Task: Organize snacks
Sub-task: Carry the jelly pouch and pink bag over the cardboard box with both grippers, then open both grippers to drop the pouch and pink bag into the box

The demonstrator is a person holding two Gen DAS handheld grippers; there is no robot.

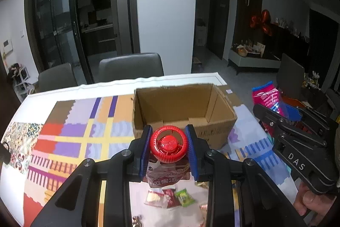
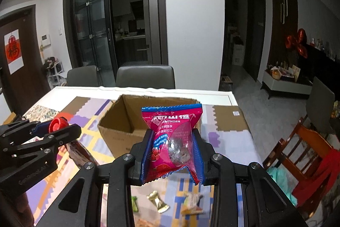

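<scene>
Handheld two-finger grippers.
Left gripper (image 1: 169, 143) and right gripper (image 2: 172, 148): black linkages, silver screws, blue ribbed pads (image 1: 146, 148).

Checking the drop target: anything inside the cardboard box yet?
The cardboard box looks empty as far as it shows: bare inner walls and bottom flaps in the left wrist view. Its near floor is hidden by the front wall and the red-capped bottle in the left gripper.

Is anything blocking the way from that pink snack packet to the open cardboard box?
Nothing visible does. The pink hawthorn snack packet, clamped in the right gripper, hangs in front of the open brown cardboard box, whose top is open and whose inside looks empty.
</scene>
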